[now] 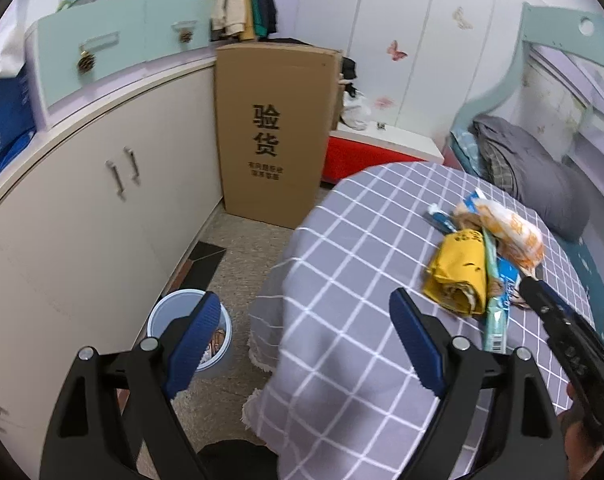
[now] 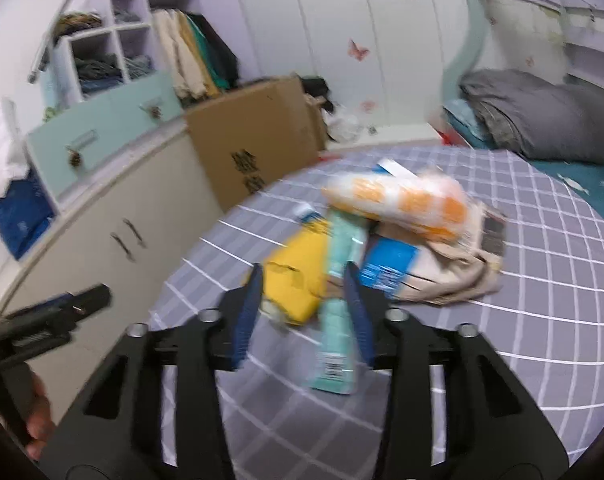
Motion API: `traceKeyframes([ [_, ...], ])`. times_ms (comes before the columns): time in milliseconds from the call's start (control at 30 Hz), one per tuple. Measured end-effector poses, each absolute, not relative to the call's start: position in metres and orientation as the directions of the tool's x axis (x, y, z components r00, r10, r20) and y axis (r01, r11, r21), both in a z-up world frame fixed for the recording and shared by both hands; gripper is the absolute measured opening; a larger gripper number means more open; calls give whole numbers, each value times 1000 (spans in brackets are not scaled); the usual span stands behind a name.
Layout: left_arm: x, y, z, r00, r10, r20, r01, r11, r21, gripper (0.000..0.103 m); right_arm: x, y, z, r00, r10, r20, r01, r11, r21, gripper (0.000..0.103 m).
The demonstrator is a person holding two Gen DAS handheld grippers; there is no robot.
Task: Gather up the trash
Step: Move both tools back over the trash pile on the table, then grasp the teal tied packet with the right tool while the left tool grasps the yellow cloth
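A pile of trash lies on the grey checked bed sheet (image 1: 353,240): a yellow wrapper (image 1: 457,268) (image 2: 298,276), a long teal packet (image 1: 495,312) (image 2: 337,320), an orange-and-white bag (image 1: 509,232) (image 2: 401,200), a blue wrapper (image 2: 387,264) and crumpled brown paper (image 2: 461,276). My right gripper (image 2: 303,270) reaches into the pile with jaws narrowed. The yellow wrapper and teal packet sit between its pads; blur hides whether they press. My left gripper (image 1: 303,300) is open and empty over the bed's edge. A pale blue bin (image 1: 162,320) stands on the floor below it, with scraps inside.
A tall cardboard box (image 1: 270,132) stands against the cream cabinet (image 1: 82,208). A red-sided box (image 1: 361,156) sits behind the bed's corner. Folded grey bedding (image 1: 541,172) lies at the head of the bed. A narrow strip of floor runs between cabinet and bed.
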State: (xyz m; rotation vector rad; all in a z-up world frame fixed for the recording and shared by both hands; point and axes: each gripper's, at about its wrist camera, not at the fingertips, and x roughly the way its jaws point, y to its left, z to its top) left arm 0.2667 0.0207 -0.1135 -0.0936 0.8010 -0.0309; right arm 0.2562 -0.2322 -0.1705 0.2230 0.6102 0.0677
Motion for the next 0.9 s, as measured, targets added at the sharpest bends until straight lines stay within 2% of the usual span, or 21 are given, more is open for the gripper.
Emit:
traceKeyframes([
  [333, 276, -15, -120, 676, -75, -733, 54, 997, -53, 84, 284, -224, -191, 721, 140, -679, -67, 989, 134, 33],
  [400, 279, -21, -122, 670, -81, -738, 66, 997, -50, 84, 290, -223, -196, 709, 128, -694, -72, 991, 110, 25],
  [800, 317, -77, -145, 616, -191, -764, 176, 979, -102, 88, 275, -268, -188, 761, 167, -627, -25, 973, 228, 22],
  [900, 325, -94, -150, 615, -190, -765, 199, 977, -82, 88, 274, -276, -187, 768, 173, -616, -17, 968, 250, 22],
])
